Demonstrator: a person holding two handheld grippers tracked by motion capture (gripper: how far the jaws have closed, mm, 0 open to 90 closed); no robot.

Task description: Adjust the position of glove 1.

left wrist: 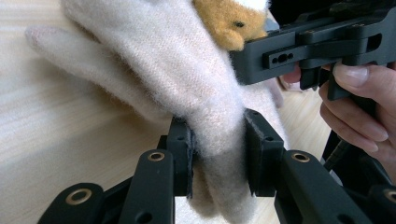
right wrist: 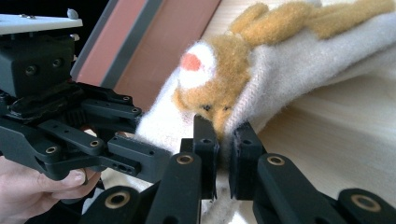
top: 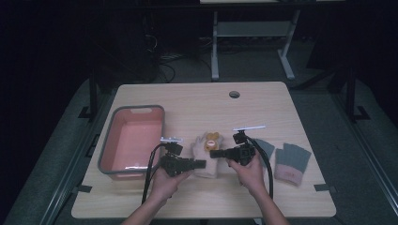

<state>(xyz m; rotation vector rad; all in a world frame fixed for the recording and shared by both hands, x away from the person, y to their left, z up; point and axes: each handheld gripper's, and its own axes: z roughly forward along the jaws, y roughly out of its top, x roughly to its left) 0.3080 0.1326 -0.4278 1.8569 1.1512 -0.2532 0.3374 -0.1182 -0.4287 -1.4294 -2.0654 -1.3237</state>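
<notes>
- Cream glove [top: 207, 154] — a fuzzy knit glove with a tan animal face [right wrist: 212, 88] sewn on it, lying near the middle of the wooden table [top: 197, 101], between the two grippers.
- Left gripper [left wrist: 217, 156] — held in the person's left hand [top: 165, 183]; its jaws are closed on a fold of the cream glove near the cuff end, the fabric bunched between the pads.
- Right gripper [right wrist: 225, 142] — held in the right hand [top: 248, 172]; its jaws pinch the glove's edge just beside the animal face, nearly pressed together with knit between them.
- Pink basin [top: 133, 140] — grey-rimmed, on the table just left of the left gripper.
- Grey gloves [top: 292, 161] — a fingerless pair with pinkish cuffs, flat on the table to the right of the right hand — apart from the cream glove.
</notes>
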